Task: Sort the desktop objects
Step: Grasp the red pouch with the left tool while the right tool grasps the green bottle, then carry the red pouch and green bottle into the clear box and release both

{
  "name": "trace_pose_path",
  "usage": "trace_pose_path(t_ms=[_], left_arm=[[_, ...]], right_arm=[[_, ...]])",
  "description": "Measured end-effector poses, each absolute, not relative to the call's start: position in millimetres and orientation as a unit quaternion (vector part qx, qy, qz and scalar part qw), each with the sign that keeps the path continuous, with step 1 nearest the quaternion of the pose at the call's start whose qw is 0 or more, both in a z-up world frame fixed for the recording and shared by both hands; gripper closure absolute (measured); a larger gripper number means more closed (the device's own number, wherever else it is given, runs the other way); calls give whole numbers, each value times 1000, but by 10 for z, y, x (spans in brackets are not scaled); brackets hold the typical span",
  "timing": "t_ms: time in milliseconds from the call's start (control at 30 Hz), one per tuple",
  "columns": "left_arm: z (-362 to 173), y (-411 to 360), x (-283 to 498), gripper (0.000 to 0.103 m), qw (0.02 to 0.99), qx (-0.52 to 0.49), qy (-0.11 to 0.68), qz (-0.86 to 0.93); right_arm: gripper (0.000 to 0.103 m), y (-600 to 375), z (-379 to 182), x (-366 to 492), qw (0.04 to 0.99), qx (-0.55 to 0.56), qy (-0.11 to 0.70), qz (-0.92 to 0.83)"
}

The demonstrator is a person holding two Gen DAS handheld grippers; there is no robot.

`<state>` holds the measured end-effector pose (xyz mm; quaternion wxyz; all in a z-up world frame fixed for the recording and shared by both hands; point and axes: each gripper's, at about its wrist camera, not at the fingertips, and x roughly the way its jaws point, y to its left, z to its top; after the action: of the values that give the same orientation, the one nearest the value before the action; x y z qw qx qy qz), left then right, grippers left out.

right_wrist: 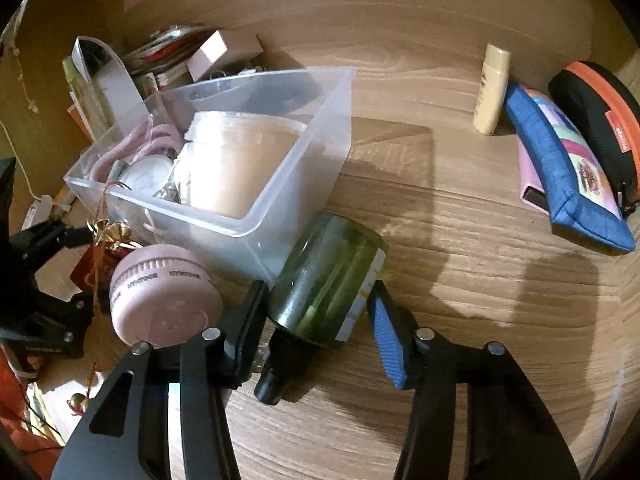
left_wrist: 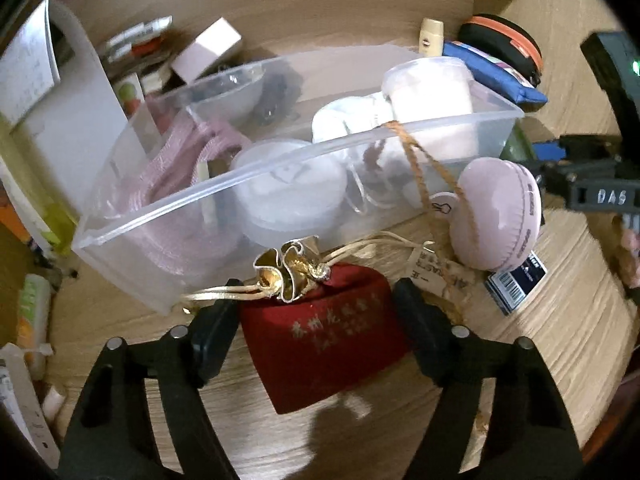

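Desktop clutter covers a pale wood-grain desk [right_wrist: 460, 220], and most of it sits in or around a clear plastic storage bin [left_wrist: 168, 216]. Going from the left, the bin holds a pink knitted cloth [left_wrist: 180, 184], a round white lidded tub [left_wrist: 288, 188] and a tall translucent cup [right_wrist: 240, 168]. Just in front of the bin's near wall lies a dark red velvet drawstring pouch [left_wrist: 324, 340] with a gold ruffled neck and gold cords. The left gripper [left_wrist: 316, 320] has its black fingers [left_wrist: 212, 332] on either side of the pouch, close against its edges; I cannot tell whether they press on it. Right of the pouch a pale pink round macaron-shaped case [left_wrist: 500, 216] stands on edge near the bin's corner, with a brown braided cord running across it. Next comes a green glass spray bottle with a black nozzle [right_wrist: 328, 280], lying on its side and touching the bin's corner. The right gripper [right_wrist: 316, 320] pinches this bottle between its black and blue pads. Far right, near the wall, stand a small cream bottle [right_wrist: 492, 88], a blue fabric zip pouch [right_wrist: 560, 168] and a black case with orange trim [right_wrist: 600, 120].
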<state>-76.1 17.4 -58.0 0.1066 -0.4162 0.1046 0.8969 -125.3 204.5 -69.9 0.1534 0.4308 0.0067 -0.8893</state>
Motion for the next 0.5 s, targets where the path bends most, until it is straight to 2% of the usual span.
trace_pose_path(t_ms=[233,500], left_arm=[[-548,143,-722,53,104,-413,96,900],[-502,13,-544,62,102,-404,86,905]], right_arm=[[57,2143,-633,-1192,147,425,-16,-893],[58,2264,-494,-1060,139,409,-39,-901]])
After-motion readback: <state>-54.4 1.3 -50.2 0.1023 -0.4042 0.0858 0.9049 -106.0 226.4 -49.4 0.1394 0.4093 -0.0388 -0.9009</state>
